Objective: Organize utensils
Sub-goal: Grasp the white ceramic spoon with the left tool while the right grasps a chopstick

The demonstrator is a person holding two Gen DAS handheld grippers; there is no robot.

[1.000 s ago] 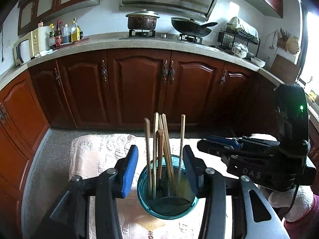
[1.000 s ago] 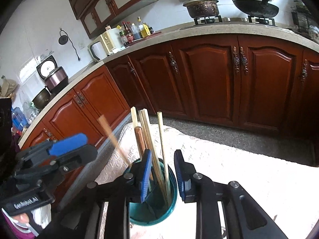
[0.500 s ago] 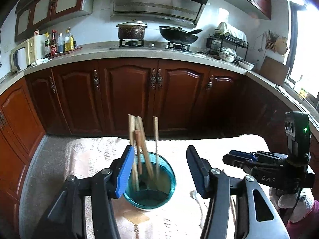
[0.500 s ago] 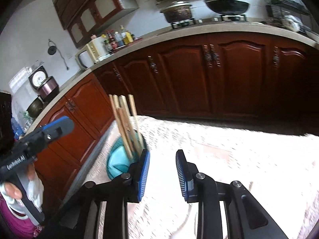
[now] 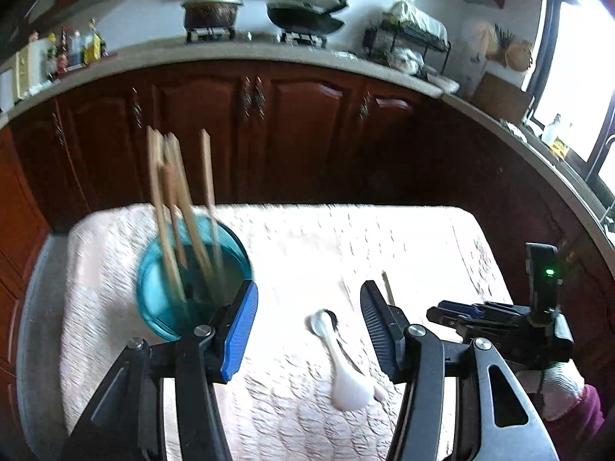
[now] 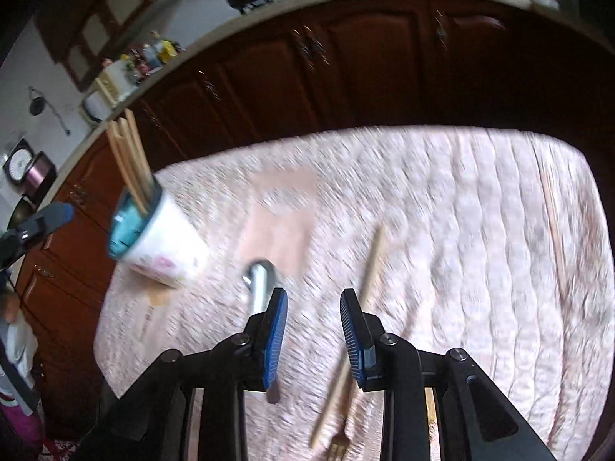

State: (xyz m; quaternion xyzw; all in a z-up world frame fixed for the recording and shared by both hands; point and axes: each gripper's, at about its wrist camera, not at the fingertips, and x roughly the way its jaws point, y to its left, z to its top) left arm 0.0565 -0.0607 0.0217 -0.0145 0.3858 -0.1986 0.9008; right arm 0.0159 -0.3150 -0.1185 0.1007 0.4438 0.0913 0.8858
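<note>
A cup with a teal inside (image 5: 192, 288) and white outside (image 6: 161, 238) stands on the pink quilted cloth (image 5: 307, 246) and holds several wooden chopsticks (image 5: 173, 199). My left gripper (image 5: 307, 326) is open and empty, to the right of the cup, above a white spoon (image 5: 342, 365). My right gripper (image 6: 313, 330) is open and empty over the cloth, and also shows at the right of the left wrist view (image 5: 461, 313). A metal spoon (image 6: 259, 280) lies by its left finger. A loose chopstick (image 6: 371, 265) lies by its right finger, and a fork (image 6: 338, 447) below.
Dark red kitchen cabinets (image 5: 269, 126) run behind the table under a stone counter with pots (image 5: 211, 11) and a dish rack (image 5: 407, 42). Another chopstick (image 6: 553, 223) lies near the cloth's right edge. The left gripper's blue tip (image 6: 42, 219) shows left of the cup.
Both grippers have pulled back and swung right, away from the cup. The cup now sits to their left, and the spoons and loose chopsticks on the cloth have come into view.
</note>
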